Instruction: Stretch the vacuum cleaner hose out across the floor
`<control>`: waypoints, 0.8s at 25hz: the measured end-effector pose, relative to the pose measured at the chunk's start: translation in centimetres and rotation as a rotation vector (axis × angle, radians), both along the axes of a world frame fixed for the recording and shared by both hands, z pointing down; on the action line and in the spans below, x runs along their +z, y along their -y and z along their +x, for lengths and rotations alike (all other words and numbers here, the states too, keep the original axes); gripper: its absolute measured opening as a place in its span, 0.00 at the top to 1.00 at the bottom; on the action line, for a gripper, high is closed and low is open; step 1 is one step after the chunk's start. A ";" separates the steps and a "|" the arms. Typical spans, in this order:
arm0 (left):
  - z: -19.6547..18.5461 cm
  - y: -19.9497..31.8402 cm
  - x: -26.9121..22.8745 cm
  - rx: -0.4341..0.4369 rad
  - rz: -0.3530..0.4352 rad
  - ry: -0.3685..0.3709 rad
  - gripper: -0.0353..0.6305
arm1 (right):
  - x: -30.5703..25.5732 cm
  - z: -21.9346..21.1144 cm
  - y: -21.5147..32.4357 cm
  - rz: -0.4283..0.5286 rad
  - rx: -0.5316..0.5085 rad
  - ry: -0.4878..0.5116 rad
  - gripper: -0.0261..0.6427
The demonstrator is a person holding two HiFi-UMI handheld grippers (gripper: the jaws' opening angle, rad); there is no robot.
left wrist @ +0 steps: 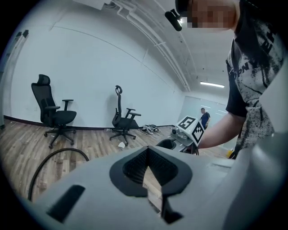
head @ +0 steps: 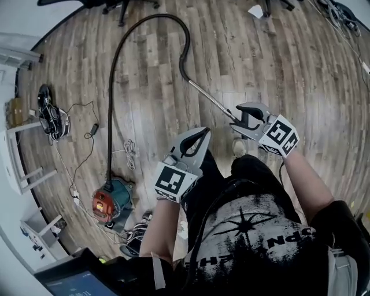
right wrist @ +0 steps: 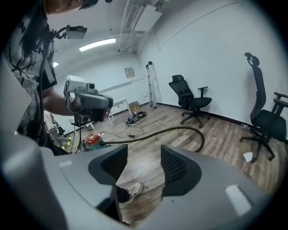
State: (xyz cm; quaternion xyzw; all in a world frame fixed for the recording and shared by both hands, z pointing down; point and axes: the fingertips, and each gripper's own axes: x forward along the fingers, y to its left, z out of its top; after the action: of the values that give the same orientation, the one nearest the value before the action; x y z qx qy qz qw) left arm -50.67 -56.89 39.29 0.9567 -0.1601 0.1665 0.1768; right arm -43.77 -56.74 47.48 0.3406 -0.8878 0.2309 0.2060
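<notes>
**Floor [head: 289, 69]:** wood-look planks, open across the middle, with clutter along the edge by the wall at the left of the head view.

**Vacuum cleaner [head: 110, 199]:** red and teal canister. It stands on the floor near that left edge, just left of the person's legs. It also shows in the right gripper view [right wrist: 92, 140].

**Hose [head: 113, 87]:** black and flexible.
- It rises from the canister toward the far edge of the floor and bends over in a wide arch.
- It then comes back down toward the person.
- It lies in a loop, not straight.

**Metal tube [head: 211, 99]:** thin and silver. It continues the hose's free end and slants toward the right tool.
- In the head view its near end meets that tool's jaws.
- Whether it touches them cannot be told.

**Left tool [head: 202, 134]:**
- Held low in front of the body.
- The jaws are pressed together with nothing between them, as its own view [left wrist: 148, 155] confirms.

**Right tool [head: 238, 118]:**
- The jaws are spread wide.
- In its own view [right wrist: 144, 155] the gap shows only floor planks and a shoe [right wrist: 130, 191].

**Office chairs [left wrist: 56, 114]:** two, black, near the far wall.

**White cord [head: 130, 153]:** loose on the floor, just right of the hose's straight run.

**Scrap of paper [head: 256, 10]:** white, near the far edge of the floor.
</notes>
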 end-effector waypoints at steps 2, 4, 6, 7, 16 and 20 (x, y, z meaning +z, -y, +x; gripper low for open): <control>-0.4 2.3 2.0 0.010 -0.013 -0.012 0.95 | 4.3 0.2 1.9 -0.051 0.025 -0.047 0.60; -0.8 4.4 3.7 -0.010 -0.017 -0.048 0.95 | 9.2 0.5 3.5 -0.105 0.068 -0.075 0.60; -1.3 6.8 5.9 -0.046 -0.028 -0.062 0.95 | 14.3 0.9 5.4 -0.152 0.095 -0.101 0.60; -1.6 7.8 7.4 -0.064 -0.036 -0.054 0.95 | 17.0 1.0 6.2 -0.175 0.091 -0.120 0.60; -2.0 12.3 26.7 -0.226 -0.032 -0.079 0.95 | 51.0 1.1 6.1 -0.397 -0.074 -0.264 0.66; -2.7 12.0 34.4 -0.258 -0.055 -0.098 0.95 | 66.1 1.4 4.8 -0.483 -0.093 -0.358 0.62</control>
State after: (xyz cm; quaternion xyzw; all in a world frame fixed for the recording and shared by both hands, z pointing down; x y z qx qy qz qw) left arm -53.39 -68.93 73.69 0.9300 -0.2684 0.0998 0.2306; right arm -42.39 -61.50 113.53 0.2759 -0.7714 0.3621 0.4446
